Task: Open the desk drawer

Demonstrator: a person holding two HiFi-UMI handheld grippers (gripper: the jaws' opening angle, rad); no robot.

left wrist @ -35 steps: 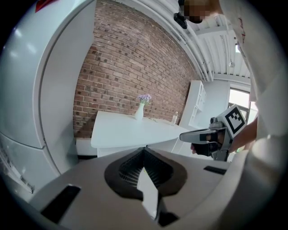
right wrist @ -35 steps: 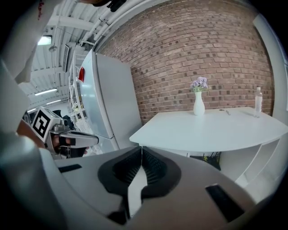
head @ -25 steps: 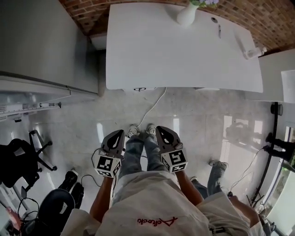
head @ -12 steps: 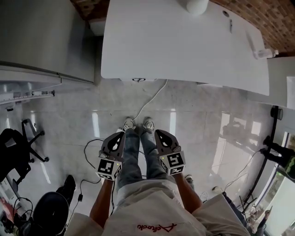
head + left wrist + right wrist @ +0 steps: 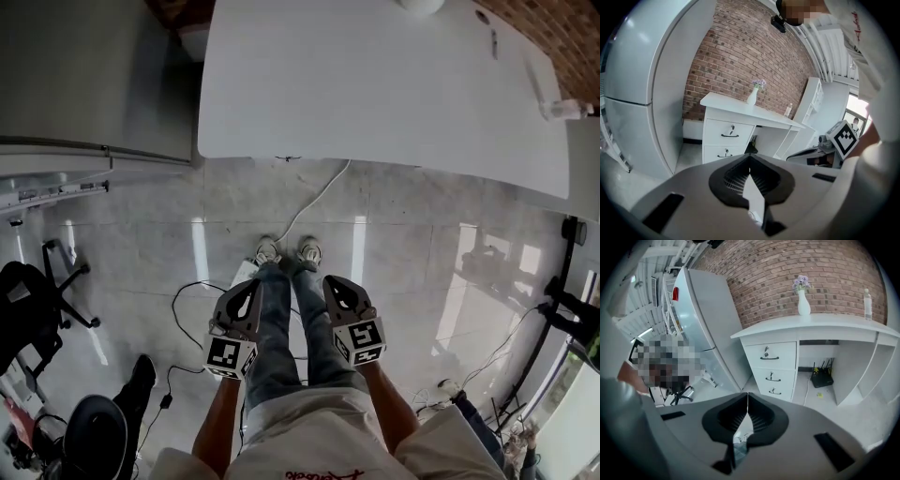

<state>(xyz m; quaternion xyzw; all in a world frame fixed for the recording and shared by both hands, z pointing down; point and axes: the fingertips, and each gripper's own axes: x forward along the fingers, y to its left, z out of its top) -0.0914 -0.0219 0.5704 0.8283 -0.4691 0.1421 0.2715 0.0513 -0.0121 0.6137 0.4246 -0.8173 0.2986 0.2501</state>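
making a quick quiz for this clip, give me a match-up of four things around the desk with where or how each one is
Things:
1. white ceramic vase with purple flowers
2. black router with antennas
3. tall pale grey fridge
4. top white desk drawer with black handle

Place or state:
a. on the floor under the white desk
b. shut
c. standing on the desktop
d. standing left of the drawers

Pairs: 1-c, 2-a, 3-d, 4-b

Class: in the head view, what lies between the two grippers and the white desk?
Mostly bare tiled floor, with the person's shoes and a white cable running toward the desk; the head view shows this.
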